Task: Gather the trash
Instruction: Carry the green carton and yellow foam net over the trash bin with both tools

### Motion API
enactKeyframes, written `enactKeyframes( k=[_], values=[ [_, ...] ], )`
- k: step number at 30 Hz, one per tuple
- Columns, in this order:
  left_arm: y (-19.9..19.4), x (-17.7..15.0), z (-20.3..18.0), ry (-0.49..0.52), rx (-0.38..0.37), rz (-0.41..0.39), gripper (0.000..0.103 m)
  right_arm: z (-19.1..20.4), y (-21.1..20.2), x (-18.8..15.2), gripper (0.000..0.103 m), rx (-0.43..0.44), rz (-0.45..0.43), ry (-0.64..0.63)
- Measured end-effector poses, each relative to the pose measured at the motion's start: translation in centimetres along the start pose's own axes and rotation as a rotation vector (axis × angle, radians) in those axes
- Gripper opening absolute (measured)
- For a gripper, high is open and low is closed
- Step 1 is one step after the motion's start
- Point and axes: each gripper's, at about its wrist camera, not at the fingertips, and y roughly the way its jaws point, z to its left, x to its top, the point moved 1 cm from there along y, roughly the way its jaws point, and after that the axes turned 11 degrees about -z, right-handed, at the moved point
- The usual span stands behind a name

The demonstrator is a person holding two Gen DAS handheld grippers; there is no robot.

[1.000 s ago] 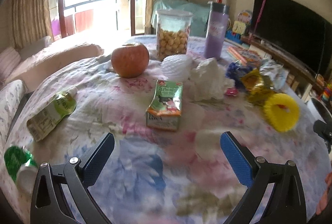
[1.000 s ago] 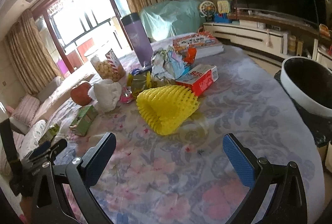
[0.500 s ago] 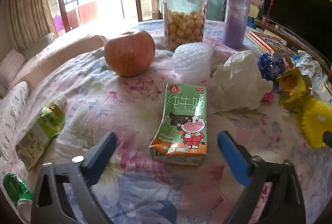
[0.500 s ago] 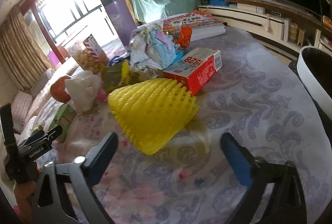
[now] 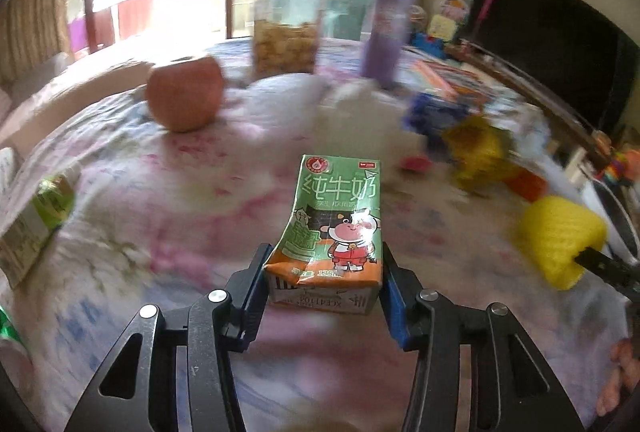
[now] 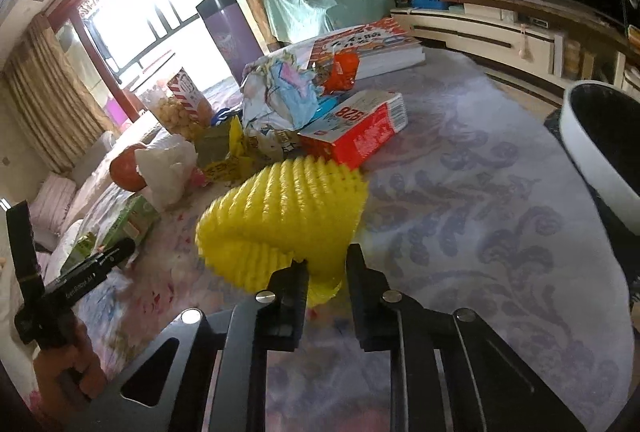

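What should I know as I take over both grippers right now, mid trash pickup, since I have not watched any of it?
Left gripper: closing, its fingers against both sides of the green milk carton, which lies on the floral tablecloth.
Right gripper: closing, pinching the near edge of the yellow foam fruit net.
Bin: black-lined, at the right edge of the table in the right wrist view.
Done: nothing shows as binned yet.
Left: carry both pieces to the bin, then the white tissue, the crumpled wrappers and the red box. The apple looks whole; probably leave it.

Left tool [image 5: 323, 274] and right tool [image 6: 327, 274] both closing, angled downward.
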Motion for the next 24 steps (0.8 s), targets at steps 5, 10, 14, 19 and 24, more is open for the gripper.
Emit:
enactKeyframes(
  k=[5,10,14,19,24],
  values=[
    [-2.6,-1.0,-4.5,0.054,-0.103,-0.015,0.048,-1.6,-2.2,-0.1,0.016,-0.003,-0.018,0.016],
    [-4.3,-1.3,-7.9,0.110,-0.186,-0.025,0.048,-3.9,-4.9,0.1,0.016,-0.022,-0.048,0.046],
    [-4.8,-1.5,-10.2,0.135,-0.232,-0.026,0.048,-5.7,-6.5,0.2,0.016,-0.047,-0.078,0.069],
    [-4.1,-1.6,-12.8,0.167,-0.273,-0.017,0.048,-8.2,-8.0,0.2,0.016,-0.083,-0.102,0.112],
    [-2.4,-1.1,-15.3,0.196,-0.310,-0.005,0.048,-10.1,-9.2,0.3,0.016,-0.113,-0.121,0.136]
  ],
)
